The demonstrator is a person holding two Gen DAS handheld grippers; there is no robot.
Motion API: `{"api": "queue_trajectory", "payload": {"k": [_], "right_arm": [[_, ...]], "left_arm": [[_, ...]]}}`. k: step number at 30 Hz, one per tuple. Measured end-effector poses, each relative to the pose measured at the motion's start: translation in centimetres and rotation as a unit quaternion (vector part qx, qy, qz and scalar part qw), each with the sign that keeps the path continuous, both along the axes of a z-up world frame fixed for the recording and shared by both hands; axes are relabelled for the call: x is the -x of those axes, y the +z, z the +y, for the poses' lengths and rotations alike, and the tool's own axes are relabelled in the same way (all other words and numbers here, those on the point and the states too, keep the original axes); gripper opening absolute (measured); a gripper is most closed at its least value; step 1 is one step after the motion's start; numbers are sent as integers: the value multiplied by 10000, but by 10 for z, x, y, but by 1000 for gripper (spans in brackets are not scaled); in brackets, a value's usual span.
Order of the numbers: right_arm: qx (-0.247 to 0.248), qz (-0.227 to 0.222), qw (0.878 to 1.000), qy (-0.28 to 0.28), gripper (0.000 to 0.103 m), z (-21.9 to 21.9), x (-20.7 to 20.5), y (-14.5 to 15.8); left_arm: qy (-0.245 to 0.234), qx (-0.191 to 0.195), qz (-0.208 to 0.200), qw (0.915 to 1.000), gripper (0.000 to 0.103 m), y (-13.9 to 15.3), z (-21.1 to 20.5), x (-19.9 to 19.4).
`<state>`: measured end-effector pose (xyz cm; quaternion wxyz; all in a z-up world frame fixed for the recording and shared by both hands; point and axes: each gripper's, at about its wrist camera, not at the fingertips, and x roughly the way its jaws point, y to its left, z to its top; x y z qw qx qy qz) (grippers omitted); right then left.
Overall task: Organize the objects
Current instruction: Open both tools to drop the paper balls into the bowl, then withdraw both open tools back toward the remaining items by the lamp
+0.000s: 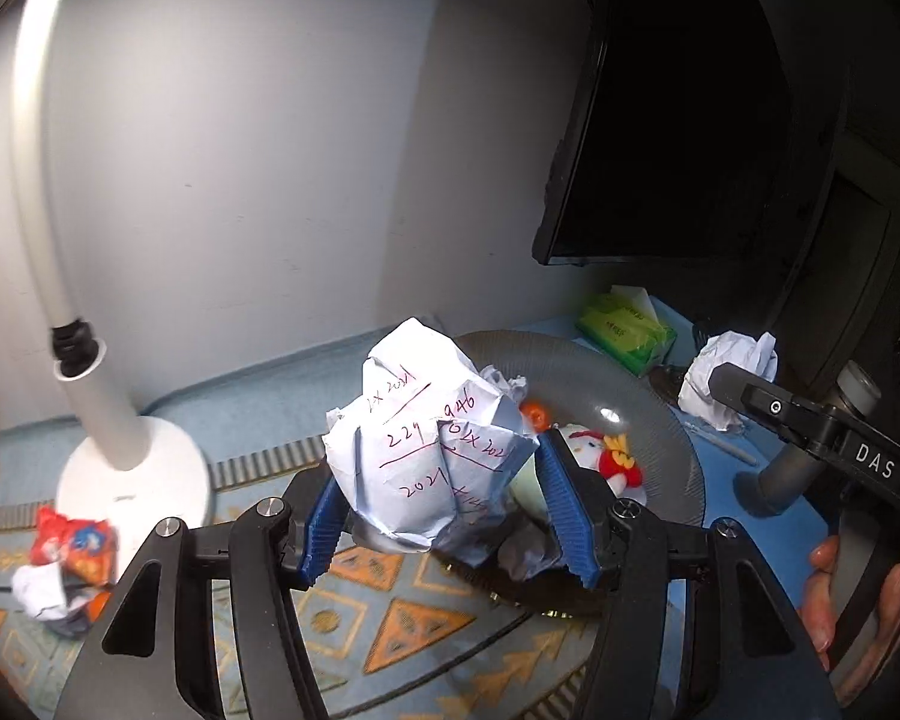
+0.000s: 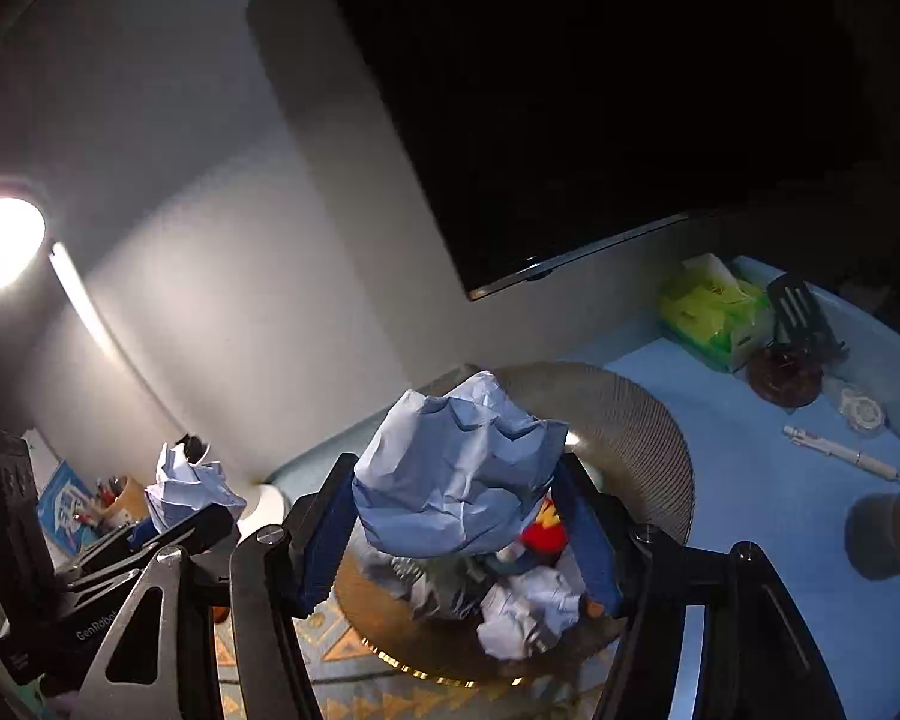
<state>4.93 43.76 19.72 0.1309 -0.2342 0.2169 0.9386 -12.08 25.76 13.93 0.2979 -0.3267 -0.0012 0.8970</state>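
Left hand-held gripper [image 1: 444, 516] clamps one crumpled paper ball [image 1: 429, 450] with red handwriting "2021"; right hand-held gripper [image 2: 459, 534], lettered "DAS", clamps a second paper ball [image 2: 456, 474].

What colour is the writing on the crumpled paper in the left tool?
Red handwriting on the crumpled paper, clearest in the left wrist view.

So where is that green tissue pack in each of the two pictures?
Left wrist view: the green tissue pack sits right of centre, behind the grey plate, below the dark screen.
Right wrist view: the pack is at the upper right, on the blue table, beside a black slotted spatula.
Shared landmark: the ridged grey plate, just in front of the pack in both.
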Motion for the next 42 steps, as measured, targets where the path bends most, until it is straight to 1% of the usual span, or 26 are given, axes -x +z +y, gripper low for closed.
{"api": "queue_trajectory", "payload": {"k": [1, 2, 4, 5, 6, 7, 8, 11, 15, 19, 23, 24, 25, 26, 28, 30, 33, 36, 39, 41, 42], "right_arm": [[-22, -16, 10000, -51, 63, 5, 6, -1], [-48, -44, 9999, -76, 63, 9, 12, -1], [-87, -114, 9998, -129, 64, 17, 26, -3], [-115, -140, 9997, -161, 64, 21, 32, -3], [-162, -189, 9995, -177, 70, 23, 40, -5], [-209, -280, 9992, -198, 76, 25, 47, -6], [-238, -343, 9989, -232, 83, 26, 52, -7], [-151, -291, 9993, -162, 83, 27, 53, -9], [-121, -234, 9996, -43, 83, 17, 38, -6], [-64, -233, 9995, 220, 83, -10, 16, 4], [31, -420, 9963, 746, 83, -58, 1, 9], [95, -449, 9945, 945, 83, -71, -1, 7], [172, -451, 9923, 1144, 83, -85, -3, 5], [233, -455, 9903, 1291, 83, -99, -5, 3], [292, -474, 9871, 1503, 83, -127, -7, -3], [270, -513, 9840, 1683, 83, -153, -6, -12], [222, -691, 9788, 1917, 83, -190, 3, -32], [152, -861, 9755, 2021, 83, -215, 13, -64], [168, -977, 9723, 2119, 83, -227, 26, -99], [55, -956, 9719, 2148, 83, -234, 29, -113], [-46, -957, 9720, 2148, 83, -238, 30, -118]], "left_arm": [[-46, 25, -25, 10000, 58, -4, 9, 8], [-71, 58, 1, 10000, 60, -8, 17, 15], [-167, 92, -36, 9998, 61, -16, 31, 29], [-185, 59, -99, 9998, 67, -20, 35, 36], [-185, 12, -147, 9997, 72, -23, 37, 42], [-179, -40, -206, 9996, 87, -25, 38, 48], [-175, -132, -275, 9994, 93, -28, 37, 52], [-205, -333, -503, 9980, 94, -31, 28, 54], [-135, -357, -397, 9985, 94, -20, 8, 36], [-54, -424, -244, 9988, 94, 1, -29, 0], [224, -233, 122, 9994, 94, 29, -85, -52], [354, -184, 197, 9990, 96, 34, -103, -65], [540, -158, 269, 9981, 100, 39, -122, -77], [756, -158, 348, 9964, 102, 43, -142, -88], [1211, -159, 433, 9916, 102, 49, -183, -106], [1553, -87, 343, 9872, 102, 48, -223, -116], [1974, -168, 85, 9801, 102, 28, -277, -124], [2525, -100, -157, 9674, 102, -14, -319, -122], [2812, -3, -239, 9594, 102, -59, -345, -118], [2911, -81, -338, 9561, 102, -81, -358, -116], [2948, -103, -362, 9548, 102, -87, -364, -116]]}}
